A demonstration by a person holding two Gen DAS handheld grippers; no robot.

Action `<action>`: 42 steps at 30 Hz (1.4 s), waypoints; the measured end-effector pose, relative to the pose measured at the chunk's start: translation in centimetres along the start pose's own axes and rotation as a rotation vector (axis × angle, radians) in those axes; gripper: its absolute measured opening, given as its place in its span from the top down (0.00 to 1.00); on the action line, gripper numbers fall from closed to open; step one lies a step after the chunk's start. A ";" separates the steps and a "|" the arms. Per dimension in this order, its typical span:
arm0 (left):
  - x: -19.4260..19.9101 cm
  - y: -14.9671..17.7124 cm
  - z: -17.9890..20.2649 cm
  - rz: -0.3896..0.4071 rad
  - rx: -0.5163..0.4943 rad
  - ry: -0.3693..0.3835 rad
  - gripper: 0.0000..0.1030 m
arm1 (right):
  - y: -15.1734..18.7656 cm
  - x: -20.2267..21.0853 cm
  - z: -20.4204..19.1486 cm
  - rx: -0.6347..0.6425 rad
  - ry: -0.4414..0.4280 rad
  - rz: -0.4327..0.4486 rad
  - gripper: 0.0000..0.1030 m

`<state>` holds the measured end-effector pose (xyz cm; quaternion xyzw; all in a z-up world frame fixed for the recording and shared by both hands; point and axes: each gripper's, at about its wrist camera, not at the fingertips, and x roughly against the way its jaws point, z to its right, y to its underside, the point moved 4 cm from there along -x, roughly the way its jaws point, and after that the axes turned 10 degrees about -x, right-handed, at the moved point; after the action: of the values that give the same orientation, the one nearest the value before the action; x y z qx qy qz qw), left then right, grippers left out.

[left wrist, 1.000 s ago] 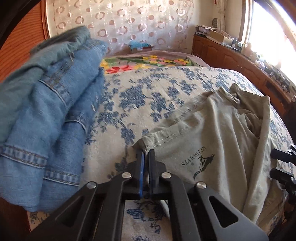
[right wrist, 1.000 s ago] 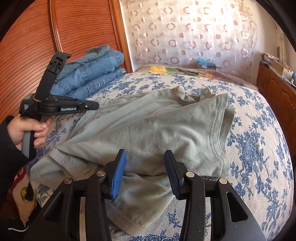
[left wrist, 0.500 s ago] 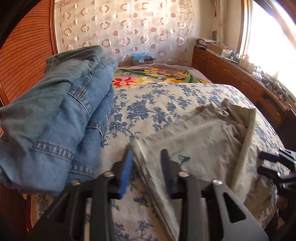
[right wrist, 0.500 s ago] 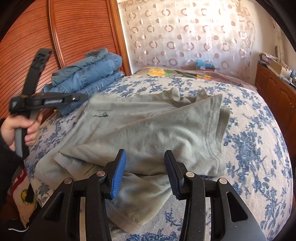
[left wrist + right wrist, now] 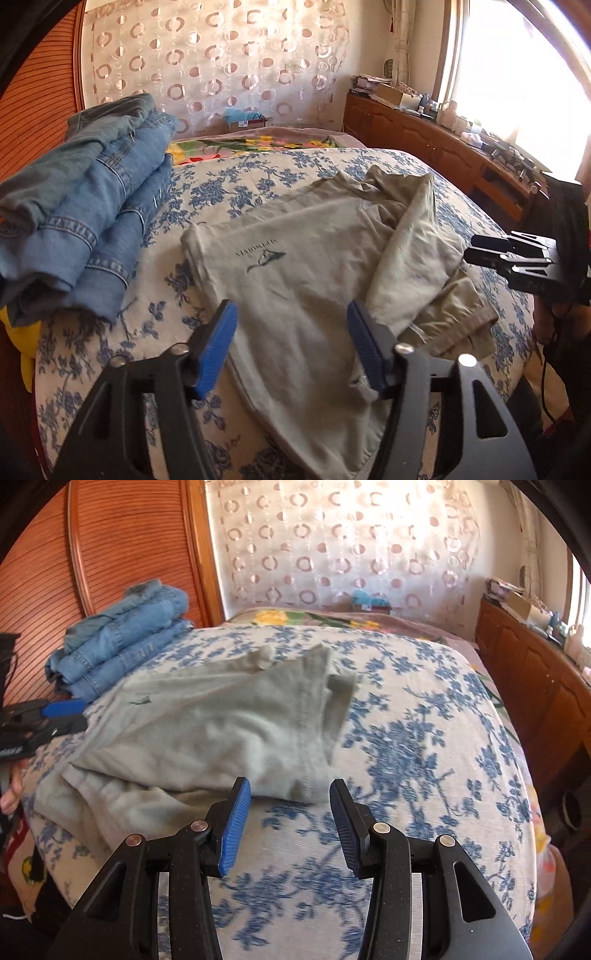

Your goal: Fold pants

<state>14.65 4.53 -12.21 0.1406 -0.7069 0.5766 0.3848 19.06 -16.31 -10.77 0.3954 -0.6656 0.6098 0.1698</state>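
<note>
A pale olive garment with a small dark logo lies folded over on the blue-flowered bedspread. My left gripper hovers over its near part. Its jaws are opening, and no cloth is pinched between the blue pads. In the right wrist view the garment lies mostly to the left. My right gripper stands open just before its near edge, over the bedspread, and holds nothing. Each gripper shows in the other's view: the right gripper at the right side, the left gripper at the left.
Folded blue jeans are stacked at the bed's far left, against a ribbed wooden panel. A wooden sideboard with clutter runs along the window side. A flowered blanket lies at the far end.
My left gripper let go of the garment's corner, opened and drew back; the corner now lies flat. My right gripper shifted right, so the garment's edge sits more to its left.
</note>
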 end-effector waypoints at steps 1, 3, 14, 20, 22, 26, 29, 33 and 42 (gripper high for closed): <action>0.0 0.2 0.2 -0.002 -0.004 -0.002 0.37 | 0.0 -0.1 0.1 -0.004 -0.005 -0.007 0.56; 0.2 0.5 0.7 -0.003 -0.005 0.001 0.37 | 0.0 0.0 0.3 -0.005 -0.008 -0.005 0.56; 1.0 2.2 3.1 -0.003 -0.032 0.033 0.52 | 0.3 -0.2 0.2 -0.008 -0.020 0.002 0.56; 0.1 2.9 3.8 -0.039 -0.037 0.041 0.71 | 0.2 -0.8 0.5 -0.022 -0.025 -0.041 0.56; 0.1 3.0 3.8 -0.037 -0.034 0.044 0.71 | 0.2 -0.9 0.5 -0.023 -0.022 -0.052 0.56; 0.2 3.0 4.1 -0.035 -0.040 0.053 0.75 | 0.0 -1.4 0.4 -0.016 0.001 -0.079 0.56; 0.2 3.0 4.2 -0.033 -0.035 0.060 0.77 | -0.4 -1.8 0.6 0.018 0.057 -0.088 0.56; -0.2 3.3 4.1 -0.045 -0.023 0.068 0.77 | -0.9 -2.5 0.8 0.032 0.035 -0.110 0.56; 0.7 2.9 4.3 -0.014 -0.009 0.087 0.92 | -2.7 -2.6 -0.3 0.072 -0.072 -0.117 0.97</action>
<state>10.66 1.55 -13.98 0.1188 -0.6912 0.5762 0.4198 22.59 -15.07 -10.76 0.4612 -0.6245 0.6079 0.1667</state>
